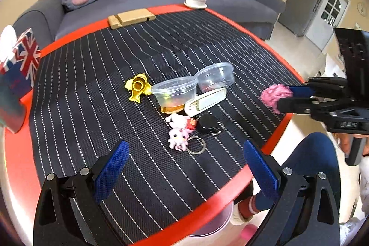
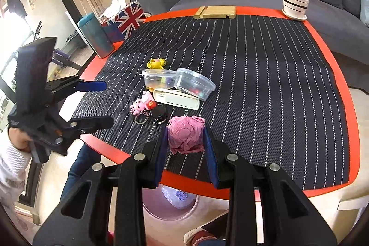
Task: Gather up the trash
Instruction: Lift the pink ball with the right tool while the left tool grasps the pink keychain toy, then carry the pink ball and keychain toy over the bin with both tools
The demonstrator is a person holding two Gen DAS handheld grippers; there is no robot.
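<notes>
Right wrist view first: the right tool (image 2: 186,142) has its blue pads clamped on a crumpled pink paper wad (image 2: 185,136), lifted above the near edge of the red-rimmed counter (image 2: 350,130) with its black striped mat (image 2: 265,84). Directly below, on the floor, sits a round pale-pink waste bin (image 2: 170,204) with some paper already inside. That looks like the carry step of the job: trash picked, drop-off pending.

Over on the left wrist view, the left tool (image 1: 184,165) hangs wide open with nothing between its pads, hovering above the near side of the mat. From there the pink wad shows at the right edge of the counter, gripped by the other tool.

Left on the mat, clustered together: two clear plastic tubs (image 2: 177,82) with colourful bits inside, a yellow plastic toy (image 2: 156,63), a white flat case (image 2: 176,98), a pink plush keychain (image 2: 143,105) and a black round badge reel (image 2: 159,113). None of these reads as obvious rubbish.

Next move, as I judge it: bring the wad back past the counter rim, line it up over the bin mouth, then open the pads. The risk is releasing early and hitting the rim or the floor.
</notes>
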